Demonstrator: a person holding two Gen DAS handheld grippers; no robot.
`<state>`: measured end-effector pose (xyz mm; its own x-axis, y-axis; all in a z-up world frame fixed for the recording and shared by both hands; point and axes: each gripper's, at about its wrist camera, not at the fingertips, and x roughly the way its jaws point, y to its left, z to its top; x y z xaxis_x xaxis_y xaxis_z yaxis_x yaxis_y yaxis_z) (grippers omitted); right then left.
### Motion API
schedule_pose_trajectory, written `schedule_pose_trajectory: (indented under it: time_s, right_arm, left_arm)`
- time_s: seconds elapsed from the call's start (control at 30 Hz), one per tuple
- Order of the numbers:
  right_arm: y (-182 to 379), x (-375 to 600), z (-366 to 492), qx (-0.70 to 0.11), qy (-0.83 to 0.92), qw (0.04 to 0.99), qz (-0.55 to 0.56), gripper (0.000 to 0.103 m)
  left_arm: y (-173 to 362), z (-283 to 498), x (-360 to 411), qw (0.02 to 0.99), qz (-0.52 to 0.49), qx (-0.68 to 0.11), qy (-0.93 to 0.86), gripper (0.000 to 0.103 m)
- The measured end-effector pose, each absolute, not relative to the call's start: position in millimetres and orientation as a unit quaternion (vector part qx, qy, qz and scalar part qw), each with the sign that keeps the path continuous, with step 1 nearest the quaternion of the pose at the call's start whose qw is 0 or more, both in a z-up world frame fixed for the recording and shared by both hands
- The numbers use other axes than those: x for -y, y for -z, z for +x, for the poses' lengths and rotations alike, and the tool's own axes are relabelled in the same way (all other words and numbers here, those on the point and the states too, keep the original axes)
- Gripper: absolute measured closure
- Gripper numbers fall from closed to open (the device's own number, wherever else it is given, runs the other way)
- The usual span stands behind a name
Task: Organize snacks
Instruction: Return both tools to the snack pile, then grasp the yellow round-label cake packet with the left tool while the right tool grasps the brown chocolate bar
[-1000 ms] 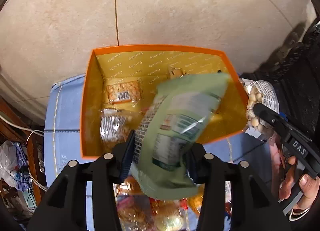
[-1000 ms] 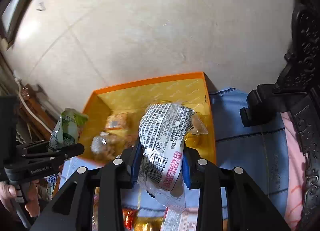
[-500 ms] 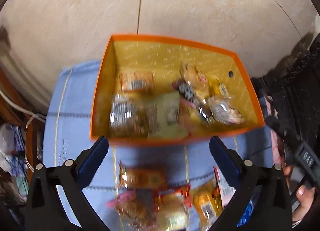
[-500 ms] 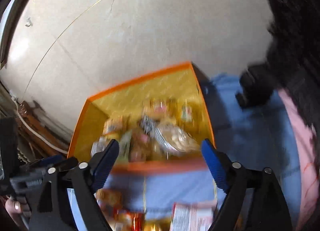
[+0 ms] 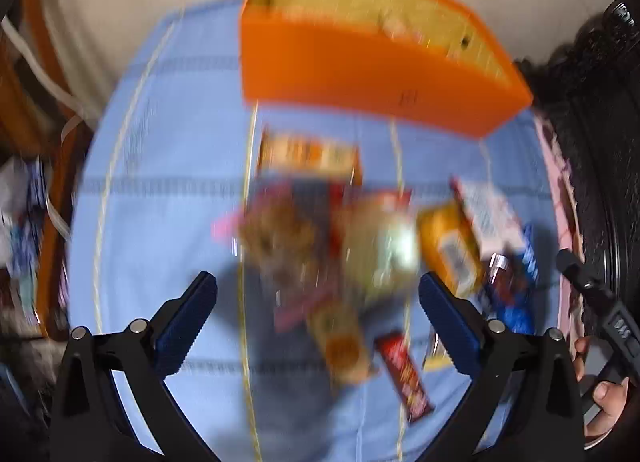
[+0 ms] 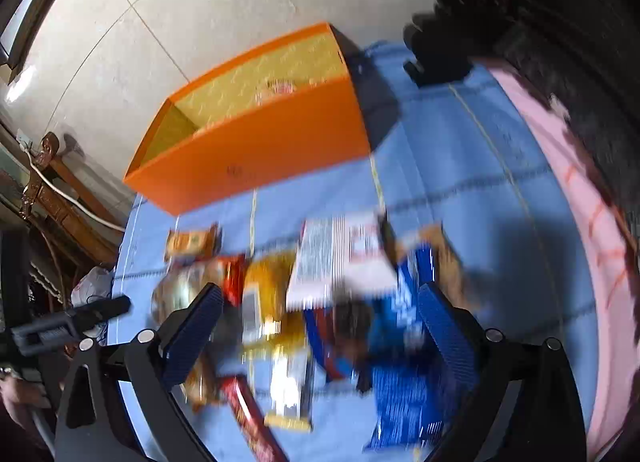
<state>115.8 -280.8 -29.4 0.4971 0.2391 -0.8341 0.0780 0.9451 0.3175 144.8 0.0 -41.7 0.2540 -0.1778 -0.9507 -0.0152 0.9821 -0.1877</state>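
An orange box with a few snacks inside stands at the far side of a blue cloth. In front of it lies a blurred pile of snack packets. The pile includes an orange packet, a yellow packet, a white printed packet, a blue packet and a red bar. My left gripper hangs open above the middle of the pile, holding nothing. My right gripper is over the blue packet, its jaws opening, with nothing gripped between them.
A pink cloth and dark carved furniture border the right side. Wooden furniture with cables stands at the left. Pale floor tiles lie beyond the box. A person's hand holds the right tool.
Both grippers let go of their packets over the orange box, the green one on the left and the white printed one on the right. They opened wide and drew back and down over the pile.
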Motion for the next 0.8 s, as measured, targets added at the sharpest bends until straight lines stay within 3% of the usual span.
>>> schedule_pose_trajectory:
  time_s: [0.27, 0.8]
  right_arm:
    - [53, 242, 65, -0.542, -0.089, 0.827, 0.12, 0.004]
    - [73, 243, 21, -0.564, -0.088, 0.808, 0.143, 0.004]
  left_arm:
    - [84, 96, 6, 0.749, -0.093, -0.653, 0.052, 0.004]
    - [127, 107, 32, 0.717, -0.068, -0.693, 0.027, 0.004]
